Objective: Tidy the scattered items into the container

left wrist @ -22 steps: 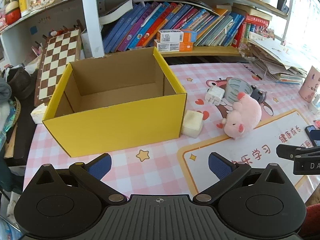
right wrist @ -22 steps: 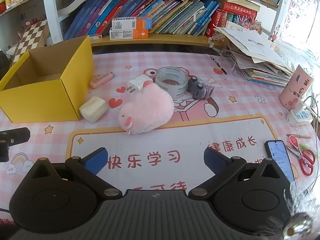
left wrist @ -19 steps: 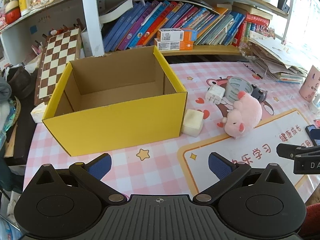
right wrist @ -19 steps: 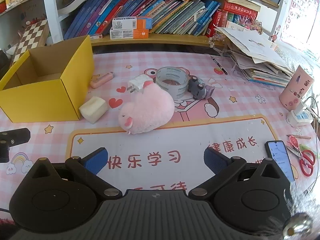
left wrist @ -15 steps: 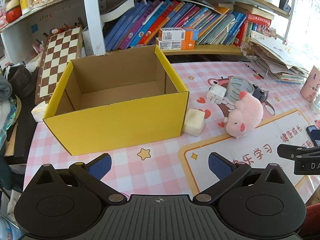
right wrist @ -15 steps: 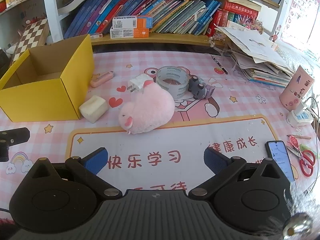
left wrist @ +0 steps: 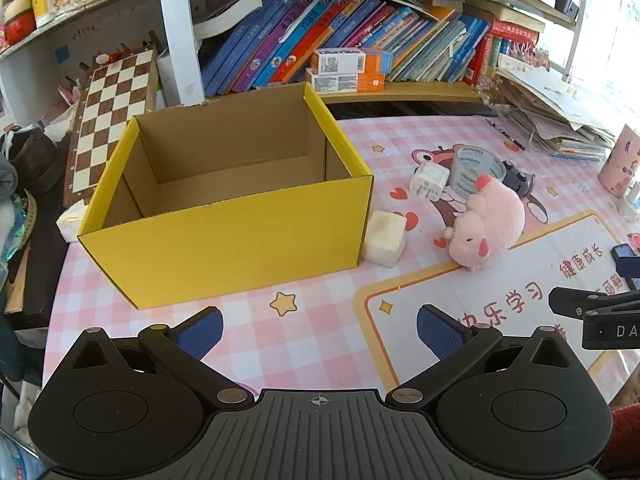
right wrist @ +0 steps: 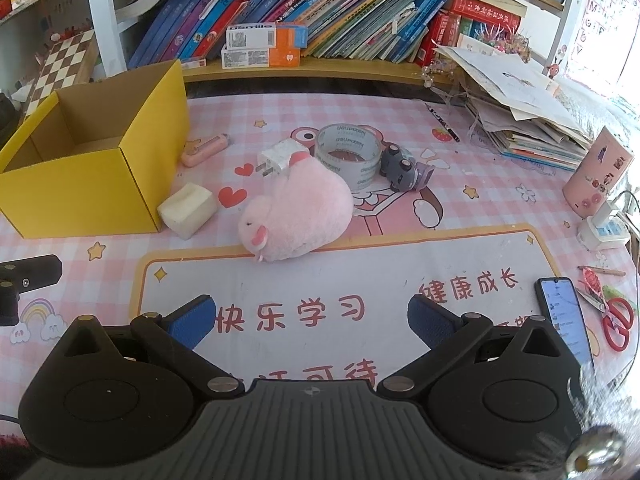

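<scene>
On the pink table (right wrist: 400, 120), the plush pig (right wrist: 296, 216) lies ahead of both wide-open, empty tongs (right wrist: 310, 320).

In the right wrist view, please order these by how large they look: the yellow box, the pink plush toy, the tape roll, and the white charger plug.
1. yellow box
2. pink plush toy
3. tape roll
4. white charger plug

The plug is partly hidden behind the plush toy, but it still looks clearly smallest.

Bright daylight from the right; sharp focus, fisheye bending at edges, soft shadows
</scene>
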Motion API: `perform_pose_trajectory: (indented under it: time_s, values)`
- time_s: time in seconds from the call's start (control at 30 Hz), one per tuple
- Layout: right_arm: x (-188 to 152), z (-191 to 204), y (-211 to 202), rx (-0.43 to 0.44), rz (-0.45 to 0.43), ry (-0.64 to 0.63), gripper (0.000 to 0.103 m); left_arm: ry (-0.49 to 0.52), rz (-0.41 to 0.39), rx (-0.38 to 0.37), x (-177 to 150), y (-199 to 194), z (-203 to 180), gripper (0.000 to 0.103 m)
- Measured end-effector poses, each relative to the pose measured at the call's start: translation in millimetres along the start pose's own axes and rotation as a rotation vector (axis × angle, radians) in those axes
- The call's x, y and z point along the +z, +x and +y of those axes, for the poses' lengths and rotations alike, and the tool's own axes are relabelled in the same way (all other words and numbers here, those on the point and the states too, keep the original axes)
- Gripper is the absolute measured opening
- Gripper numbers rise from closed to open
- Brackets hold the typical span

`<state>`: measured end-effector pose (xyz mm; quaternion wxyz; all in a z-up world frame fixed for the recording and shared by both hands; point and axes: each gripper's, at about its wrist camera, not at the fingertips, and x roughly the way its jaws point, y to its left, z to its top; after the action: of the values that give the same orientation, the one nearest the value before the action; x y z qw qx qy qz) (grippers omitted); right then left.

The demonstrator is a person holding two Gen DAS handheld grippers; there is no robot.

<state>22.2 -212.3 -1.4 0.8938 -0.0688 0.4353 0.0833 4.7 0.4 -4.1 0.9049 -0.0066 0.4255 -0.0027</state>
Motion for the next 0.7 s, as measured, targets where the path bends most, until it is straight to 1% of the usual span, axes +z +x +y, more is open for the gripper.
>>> perform_pose_trajectory:
  time_s: [0.2,0.43,0.7]
  values:
    - [1.3,3.1,1.4,-0.007,0.012,-0.015,0.103,-0.005,0.007,-0.013,-0.4,1.0,2.4,0.103]
    - [2.6,6.5,-1.1,-0.019,-0.006,-0.024,0.103,0.005,0.006,-0.018,0.0,0.0,2.6,0.103]
    - [4.5,4.6,-1.6,-0.015,-0.006,-0.018,0.103,0.008,0.007,-0.02,0.9,0.7,2.7,0.103]
